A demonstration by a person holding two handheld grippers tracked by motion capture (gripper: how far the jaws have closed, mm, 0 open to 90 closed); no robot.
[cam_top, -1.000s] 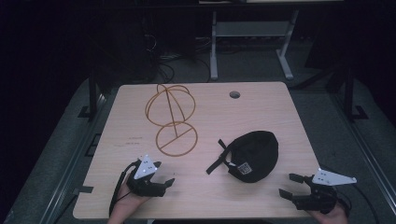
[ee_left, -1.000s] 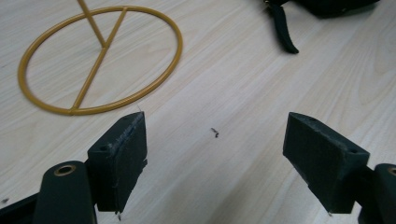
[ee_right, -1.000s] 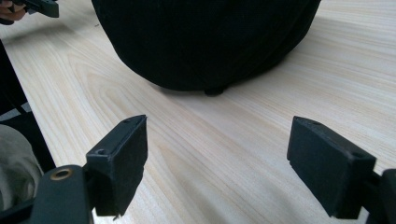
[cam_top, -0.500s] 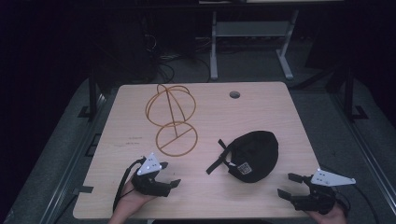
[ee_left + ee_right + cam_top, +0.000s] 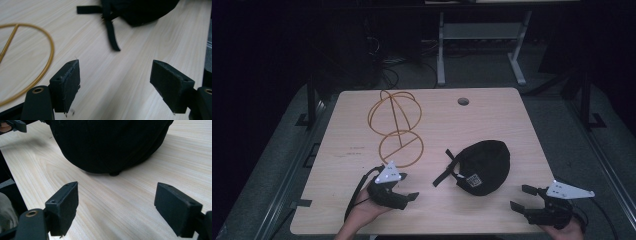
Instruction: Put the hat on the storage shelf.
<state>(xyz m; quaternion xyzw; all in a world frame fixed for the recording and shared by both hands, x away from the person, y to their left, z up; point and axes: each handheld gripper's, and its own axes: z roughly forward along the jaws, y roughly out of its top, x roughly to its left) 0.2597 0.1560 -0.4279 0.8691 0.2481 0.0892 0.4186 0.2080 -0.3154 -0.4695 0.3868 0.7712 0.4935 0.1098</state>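
Observation:
A black cap (image 5: 482, 165) lies on the wooden table (image 5: 492, 120) at the front right, its strap (image 5: 443, 175) trailing to the left. In the left gripper view the cap (image 5: 140, 10) and its strap (image 5: 111, 35) lie ahead of the open jaws. A gold wire stand (image 5: 394, 112) rises from its ring base (image 5: 401, 148) left of centre. My left gripper (image 5: 408, 186) sits open near the front edge, just below the ring and pointing toward the cap. My right gripper (image 5: 522, 197) is open at the front right, short of the cap (image 5: 110, 142), with nothing between its jaws.
A round cable hole (image 5: 463, 101) is in the table's far side. The gold ring (image 5: 47, 57) curves close to the left gripper's left jaw. Beyond the table stands a white desk frame (image 5: 482, 35) on dark floor. The other gripper (image 5: 15, 125) shows far off.
My left gripper has slid a little to the right, toward the cap's strap. The right gripper has hardly moved. The cap and wire stand are unmoved.

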